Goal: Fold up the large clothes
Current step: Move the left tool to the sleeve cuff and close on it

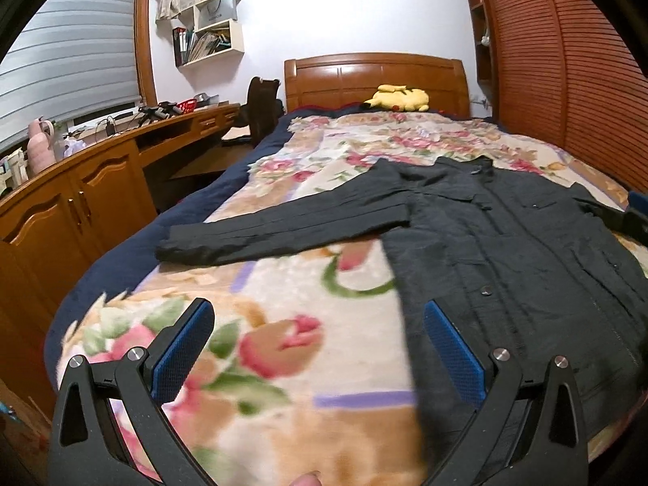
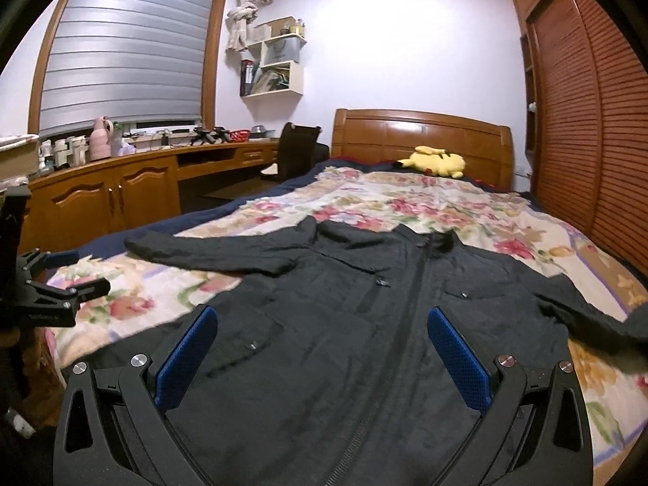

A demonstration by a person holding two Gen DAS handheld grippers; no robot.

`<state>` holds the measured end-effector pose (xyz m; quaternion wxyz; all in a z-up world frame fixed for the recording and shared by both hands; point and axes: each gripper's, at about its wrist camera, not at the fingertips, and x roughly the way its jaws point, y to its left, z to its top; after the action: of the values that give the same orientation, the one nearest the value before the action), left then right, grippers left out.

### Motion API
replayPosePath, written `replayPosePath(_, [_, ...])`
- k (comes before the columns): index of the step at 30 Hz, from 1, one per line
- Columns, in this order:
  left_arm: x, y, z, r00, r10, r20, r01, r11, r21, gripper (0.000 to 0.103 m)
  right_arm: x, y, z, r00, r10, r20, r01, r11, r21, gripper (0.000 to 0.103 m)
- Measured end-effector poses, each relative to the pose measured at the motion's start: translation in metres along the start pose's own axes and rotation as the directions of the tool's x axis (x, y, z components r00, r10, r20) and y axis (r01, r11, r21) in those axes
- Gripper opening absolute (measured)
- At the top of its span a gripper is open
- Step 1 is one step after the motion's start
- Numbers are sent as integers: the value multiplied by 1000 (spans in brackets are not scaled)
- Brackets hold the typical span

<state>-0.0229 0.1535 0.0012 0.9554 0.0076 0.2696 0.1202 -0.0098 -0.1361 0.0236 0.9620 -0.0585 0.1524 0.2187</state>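
A large black jacket (image 1: pixel 506 243) lies flat and front up on the bed, collar toward the headboard and both sleeves spread out. Its left sleeve (image 1: pixel 263 231) stretches across the floral blanket (image 1: pixel 283 344). My left gripper (image 1: pixel 318 324) is open above the blanket, just off the jacket's lower left hem, with nothing between its blue pads. My right gripper (image 2: pixel 322 324) is open above the jacket (image 2: pixel 324 283), over its lower front near the zip. The left gripper (image 2: pixel 87 271) also shows at the left edge of the right wrist view. The right gripper (image 1: pixel 636 212) peeks in at the right edge of the left wrist view.
A yellow plush toy (image 2: pixel 435 162) lies by the wooden headboard (image 2: pixel 421 133). A long wooden desk (image 2: pixel 121 178) with clutter and a dark chair (image 2: pixel 295 150) run along the left. Louvred wardrobe doors (image 2: pixel 599 141) stand close on the right. A fingertip (image 1: pixel 305 478) shows at the bottom.
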Motion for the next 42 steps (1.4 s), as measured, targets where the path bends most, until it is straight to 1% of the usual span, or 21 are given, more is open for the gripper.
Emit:
replayPosePath(4, [5,27,4,1000,-14,-28,14,1000,-14,103,16,4,10,1000,29,-2,-29,1000,-4,103])
replayPosePath(7, [10,44,6,999,7,-41,-7,1000,-9,103,29,9,15,998,63,-7,-63,998,-10,103])
replayPosePath(10, [17,60,8,998,23,-57,-24,1000,-4,103,47,14,15,995,94,-30,-95,995,-24,103])
replayPosePath(14, [29,84,9,995,50,-81,-51,999,-6,103,76,18,5,988,124,-90,-129,991,-48,103])
replayPosePath(17, [42,99,9,992,71,-102,-72,997,-8,103,94,16,-12,979,143,-146,-154,986,-63,103])
replayPosePath(20, [58,115,10,990,57,-129,-61,998,-30,103,109,8,-25,966,163,-199,-178,982,-57,103])
replayPosePath(23, [75,130,12,987,47,-153,-57,997,-57,103,120,-1,-35,959,166,-230,-184,981,-59,103])
replayPosePath(28, [102,149,16,982,53,-183,-71,993,-92,103,127,-16,-47,956,157,-247,-176,983,-55,103])
replayPosePath(31, [118,159,18,980,60,-189,-83,990,-113,98,133,-15,-49,955,151,-256,-170,984,-54,103])
replayPosePath(33, [131,172,20,979,45,-201,-78,984,-159,92,136,-10,-50,954,151,-260,-171,984,-56,103])
replayPosePath(35, [142,182,23,977,18,-214,-64,976,-206,89,134,-1,-49,953,148,-264,-169,984,-60,103])
replayPosePath(38, [151,199,30,979,-21,-203,-39,958,-283,89,131,-2,-52,952,136,-274,-162,984,-74,103])
replayPosePath(39, [154,202,33,979,-22,-200,-38,956,-292,89,133,12,-43,951,131,-279,-160,984,-82,103])
replayPosePath(42, [161,207,44,980,-4,-201,-56,955,-290,89,136,23,-38,948,126,-292,-161,982,-98,103])
